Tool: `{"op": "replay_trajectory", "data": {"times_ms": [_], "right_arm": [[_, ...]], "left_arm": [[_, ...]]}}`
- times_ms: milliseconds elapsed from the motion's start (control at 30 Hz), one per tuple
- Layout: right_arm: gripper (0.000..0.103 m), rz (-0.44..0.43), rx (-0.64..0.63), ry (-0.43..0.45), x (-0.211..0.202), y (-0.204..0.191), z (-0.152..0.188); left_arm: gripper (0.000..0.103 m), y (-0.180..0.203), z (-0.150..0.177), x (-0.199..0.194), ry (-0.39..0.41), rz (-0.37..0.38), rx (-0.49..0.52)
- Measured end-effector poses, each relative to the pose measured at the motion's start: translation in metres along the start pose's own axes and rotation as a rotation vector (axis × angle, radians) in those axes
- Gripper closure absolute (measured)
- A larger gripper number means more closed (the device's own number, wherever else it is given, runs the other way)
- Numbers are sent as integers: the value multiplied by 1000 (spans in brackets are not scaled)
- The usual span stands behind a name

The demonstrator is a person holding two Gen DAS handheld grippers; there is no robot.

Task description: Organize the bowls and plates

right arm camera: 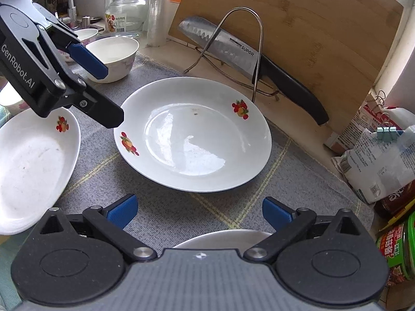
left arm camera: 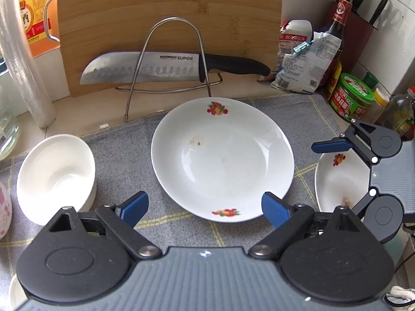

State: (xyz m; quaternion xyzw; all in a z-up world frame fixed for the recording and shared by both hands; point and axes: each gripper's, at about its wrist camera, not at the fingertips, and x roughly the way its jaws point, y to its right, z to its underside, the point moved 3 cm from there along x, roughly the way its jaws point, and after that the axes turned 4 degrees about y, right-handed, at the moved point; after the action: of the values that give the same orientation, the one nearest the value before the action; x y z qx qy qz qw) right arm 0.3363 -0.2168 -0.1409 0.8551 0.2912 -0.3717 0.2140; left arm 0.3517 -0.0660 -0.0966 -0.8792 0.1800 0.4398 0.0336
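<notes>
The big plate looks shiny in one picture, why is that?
In the right wrist view the big plate mirrors bright window light as white glare patches; in the left wrist view the same plate looks duller, with only faint shine, and its near fruit print is slightly blurred.

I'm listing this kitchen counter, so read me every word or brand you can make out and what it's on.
"SUPOR": on the knife blade.
"GenRobot.AI": on the side of the left gripper.
"950": on the glass jar's label; the rest is too small.
Orange box, green tub, white bags, dark bottle: Chinese print, too blurred to read.
</notes>
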Motion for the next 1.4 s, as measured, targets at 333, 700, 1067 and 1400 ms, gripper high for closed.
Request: {"op": "replay_trajectory", "data": {"times_ms": [333,700,1067,1400], "right_arm": [[0,-42,-32,-52,26,3,0],[0,-87,-9,-64,38,8,-3],[0,-135,37,-88,48,18,-6],[0,-128,44,-77,47,17,-6]], "left_arm": [[9,-13,-26,26,-20,-31,-3],[9,-24,-48,60,-62,-5,-28],[9,-27,-59,89,-135,19,-53],[14,-35,-68,108,-165,58,-90]]}}
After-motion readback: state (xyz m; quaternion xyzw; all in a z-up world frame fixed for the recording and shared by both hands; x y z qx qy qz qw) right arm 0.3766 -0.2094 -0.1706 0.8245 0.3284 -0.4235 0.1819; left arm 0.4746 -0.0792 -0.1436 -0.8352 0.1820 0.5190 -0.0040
